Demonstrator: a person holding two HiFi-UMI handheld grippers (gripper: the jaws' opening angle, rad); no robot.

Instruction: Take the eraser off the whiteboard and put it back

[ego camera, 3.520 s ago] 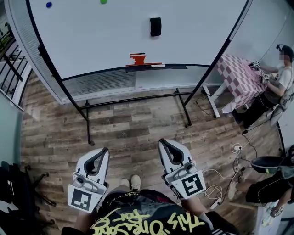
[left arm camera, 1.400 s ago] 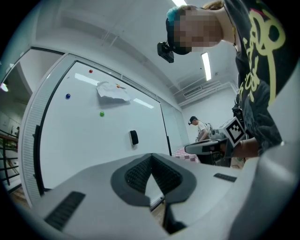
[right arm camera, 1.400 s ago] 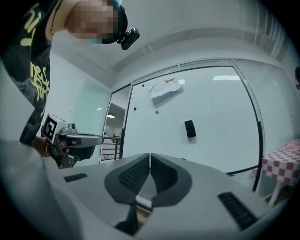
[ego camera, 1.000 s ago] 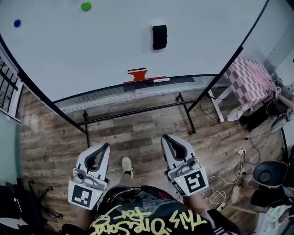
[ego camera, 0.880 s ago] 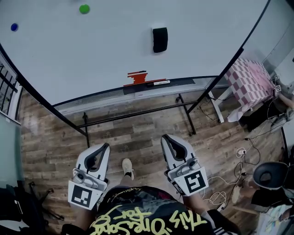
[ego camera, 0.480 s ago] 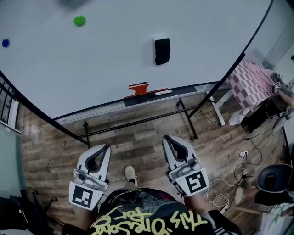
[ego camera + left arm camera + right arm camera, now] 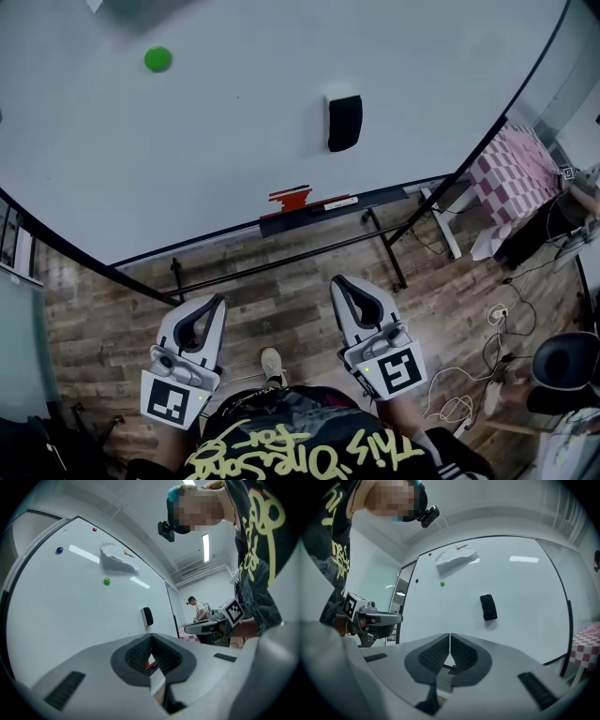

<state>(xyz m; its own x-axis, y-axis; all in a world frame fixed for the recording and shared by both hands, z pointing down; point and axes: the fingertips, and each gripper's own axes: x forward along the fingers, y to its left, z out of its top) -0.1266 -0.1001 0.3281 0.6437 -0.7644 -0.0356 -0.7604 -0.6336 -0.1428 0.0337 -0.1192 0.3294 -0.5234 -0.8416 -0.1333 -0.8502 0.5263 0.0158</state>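
Note:
A black eraser [image 7: 345, 122] sticks upright to the whiteboard [image 7: 216, 141], right of centre and above the tray. The left gripper view shows the eraser [image 7: 147, 616] ahead and small, and the right gripper view has the eraser [image 7: 488, 607] up and to the right of the jaws. My left gripper [image 7: 215, 302] and right gripper [image 7: 337, 280] are held side by side low in front of my body, well short of the board. Both point at it with jaws closed and nothing between them. The left gripper [image 7: 151, 636] and right gripper [image 7: 450, 634] each show tips meeting.
The board's tray [image 7: 375, 196] carries a red object [image 7: 292, 198] and a marker. A green magnet [image 7: 157, 59] and a sheet of paper [image 7: 456, 555] sit higher on the board. At the right are a checked table [image 7: 514, 169], floor cables [image 7: 464, 398] and a black stool [image 7: 566, 360].
The whiteboard and eraser have grown larger and slid lower in the head view as I walked nearer. Both grippers kept their closed, side-by-side pose.

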